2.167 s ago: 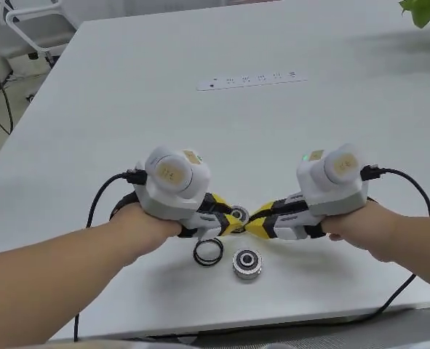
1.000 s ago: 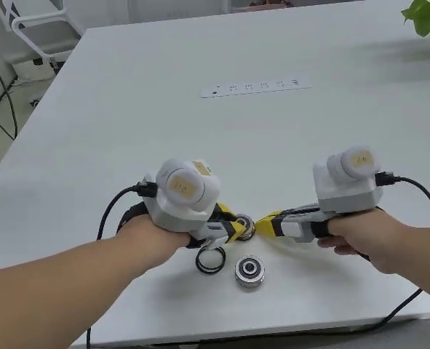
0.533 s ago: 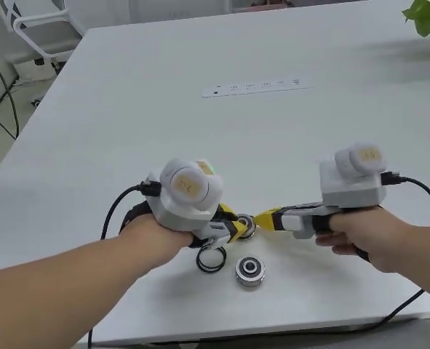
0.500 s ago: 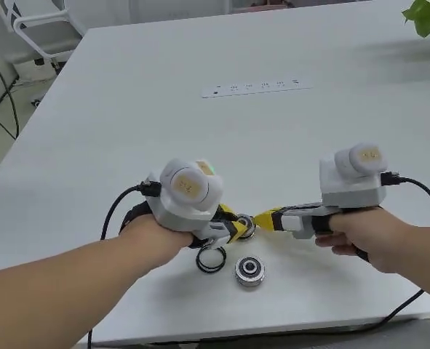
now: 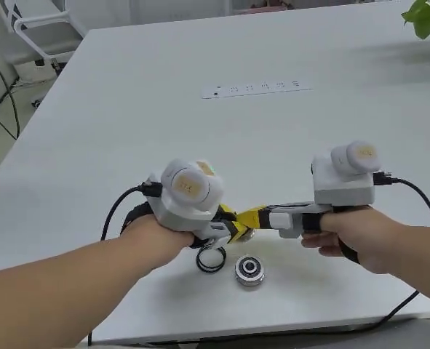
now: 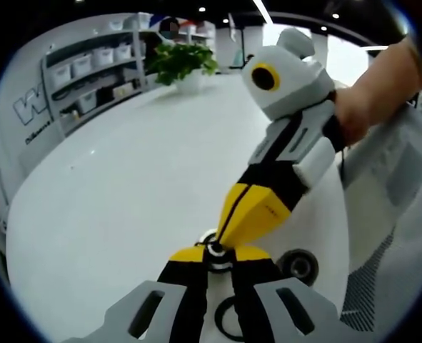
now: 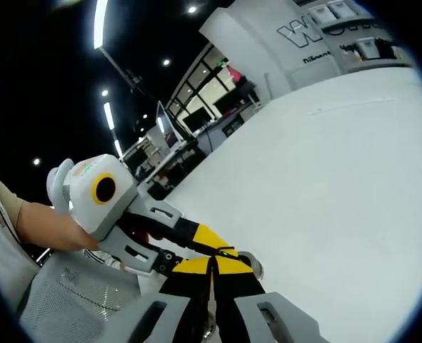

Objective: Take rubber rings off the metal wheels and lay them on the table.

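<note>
Where my two grippers meet, head view: the left gripper (image 5: 235, 229) and right gripper (image 5: 248, 219) come nose to nose low over the table (image 5: 164, 109), near its front edge, so that one can hold while the other pulls.
Loose rubber ring, head view: it (image 5: 210, 259) lies flat on the table just under my left gripper; I judge it a ring already laid down.
Second wheel, head view: it (image 5: 249, 268) rests just beside that ring, apart from both grippers; whether it carries rubber I cannot tell.
Small wheel, left gripper view: it (image 6: 215, 254) sits between my left jaws, which are clamped on it to anchor it against the pull.
Right gripper, left gripper view: its yellow jaws slant in from the upper right, pressed together, tips touching the small wheel's edge.
Own jaws, right gripper view: they rise with no gap between them, and the small wheel sits just past their tips, held by the left gripper's yellow jaws.
Rubber in the right jaws: I cannot tell whether any is pinched.
Step in hand: as I judge it, peeling this wheel's ring, left holding, right drawing away.
</note>
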The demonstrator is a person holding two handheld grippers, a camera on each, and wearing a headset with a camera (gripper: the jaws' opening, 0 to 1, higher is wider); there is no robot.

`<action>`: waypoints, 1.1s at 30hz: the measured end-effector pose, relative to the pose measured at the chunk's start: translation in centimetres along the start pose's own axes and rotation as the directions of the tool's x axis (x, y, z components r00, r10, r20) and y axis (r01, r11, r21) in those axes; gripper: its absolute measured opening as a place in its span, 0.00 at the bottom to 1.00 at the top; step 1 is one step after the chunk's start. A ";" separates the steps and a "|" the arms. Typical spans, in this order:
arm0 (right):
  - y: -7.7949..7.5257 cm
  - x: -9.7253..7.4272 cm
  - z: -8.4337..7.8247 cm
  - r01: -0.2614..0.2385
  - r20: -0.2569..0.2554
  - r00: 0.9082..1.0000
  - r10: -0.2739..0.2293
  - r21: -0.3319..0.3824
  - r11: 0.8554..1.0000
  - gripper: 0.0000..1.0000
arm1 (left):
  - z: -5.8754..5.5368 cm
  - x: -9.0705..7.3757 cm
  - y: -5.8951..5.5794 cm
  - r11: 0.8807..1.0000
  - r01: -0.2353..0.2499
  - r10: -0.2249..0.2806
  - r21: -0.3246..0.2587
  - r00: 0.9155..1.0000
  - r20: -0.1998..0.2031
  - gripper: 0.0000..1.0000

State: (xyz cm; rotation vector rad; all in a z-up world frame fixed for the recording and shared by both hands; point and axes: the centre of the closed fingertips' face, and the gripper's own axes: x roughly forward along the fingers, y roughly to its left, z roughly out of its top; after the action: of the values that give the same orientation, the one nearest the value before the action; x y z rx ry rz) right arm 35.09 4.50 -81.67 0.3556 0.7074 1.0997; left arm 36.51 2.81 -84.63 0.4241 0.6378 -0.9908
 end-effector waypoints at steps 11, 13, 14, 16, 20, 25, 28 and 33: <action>-1.5 -1.0 -0.2 0.069 -0.012 0.997 -0.070 -0.023 0.997 0.00 | 0.1 -0.1 -0.2 1.000 0.011 -0.011 0.017 1.000 -0.004 0.14; -1.5 -1.1 -0.3 0.069 -0.013 0.998 -0.069 -0.020 0.997 0.00 | 0.3 -0.3 -0.2 1.000 0.013 -0.013 0.022 1.000 -0.001 0.14; -1.5 -1.1 -0.3 0.070 -0.014 0.997 -0.070 -0.021 0.997 0.00 | 0.4 -0.5 -0.3 1.000 0.016 -0.016 0.018 1.000 0.004 0.14; -1.5 -1.1 -0.4 0.070 -0.022 0.997 -0.071 -0.026 0.997 0.00 | 0.6 -0.8 -0.4 1.000 0.020 -0.020 0.015 1.000 0.011 0.16; -1.2 -1.2 -0.5 0.063 -0.031 0.997 -0.064 -0.030 0.998 0.00 | 0.6 -1.3 -0.7 0.999 0.036 -0.036 0.018 0.999 0.018 0.19; -0.7 -1.2 -0.4 0.051 -0.033 0.998 -0.052 -0.031 0.998 0.00 | 1.0 -2.6 -1.1 0.999 0.046 -0.047 0.018 0.998 0.044 0.22; -0.3 -1.3 -0.2 0.043 -0.029 0.999 -0.044 -0.031 0.999 0.00 | 1.3 -3.4 -1.2 0.999 0.052 -0.053 0.014 0.997 0.060 0.24; 0.2 -1.4 0.0 0.034 -0.030 0.999 -0.035 -0.031 0.999 0.00 | 1.6 -4.5 -1.4 0.998 0.057 -0.057 0.011 0.995 0.085 0.29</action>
State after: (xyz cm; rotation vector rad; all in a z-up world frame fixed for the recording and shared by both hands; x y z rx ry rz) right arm 34.56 3.35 -81.03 0.3000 0.7202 1.0844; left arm 34.02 4.03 -80.45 0.3710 0.5713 -1.0606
